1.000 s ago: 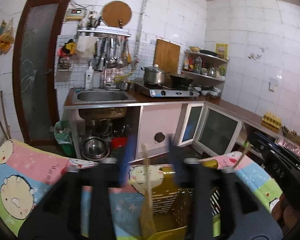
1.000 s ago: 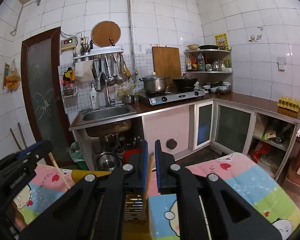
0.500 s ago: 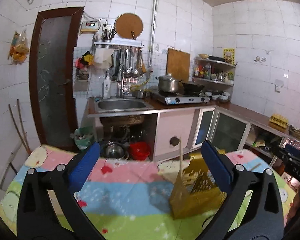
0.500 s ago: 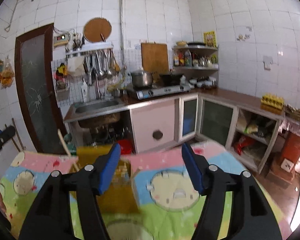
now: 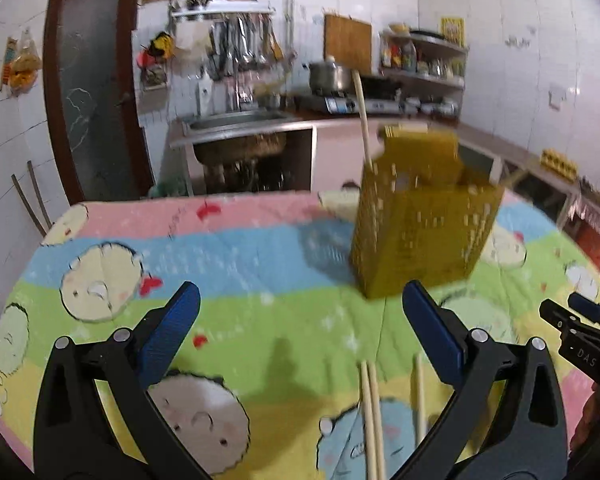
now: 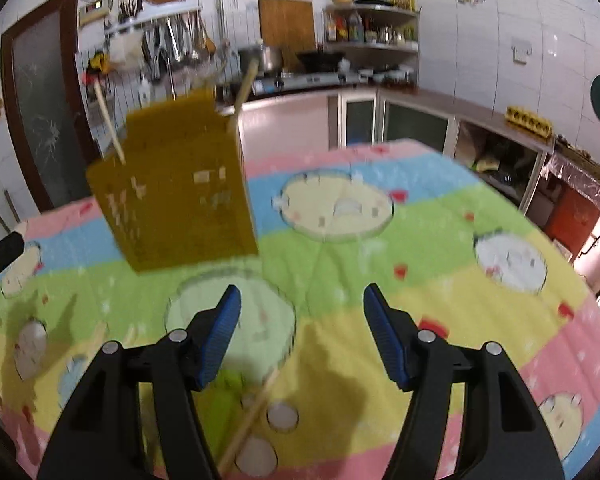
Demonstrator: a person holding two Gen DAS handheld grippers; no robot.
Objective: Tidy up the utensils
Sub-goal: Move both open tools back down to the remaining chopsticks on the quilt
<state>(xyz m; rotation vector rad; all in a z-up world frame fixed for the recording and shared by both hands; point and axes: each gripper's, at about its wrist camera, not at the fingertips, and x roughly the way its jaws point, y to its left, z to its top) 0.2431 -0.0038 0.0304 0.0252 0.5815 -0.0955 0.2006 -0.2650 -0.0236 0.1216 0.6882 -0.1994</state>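
Chopsticks (image 5: 374,420) lying loose on cartoon-print cloth (image 5: 260,320), long axes running toward yellow slotted holder (image 5: 420,220), just below left gripper (image 5: 300,320), nearer than right gripper (image 6: 302,328); both sets of jaws just opening, standing apart, gripping nothing; two chopsticks already standing in holder

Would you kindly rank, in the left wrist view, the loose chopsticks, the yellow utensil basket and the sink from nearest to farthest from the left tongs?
1. Loose chopsticks, on the cloth just under the left tongs, towards the right.
2. Yellow utensil basket, ahead, right of centre.
3. Sink, on the far counter.
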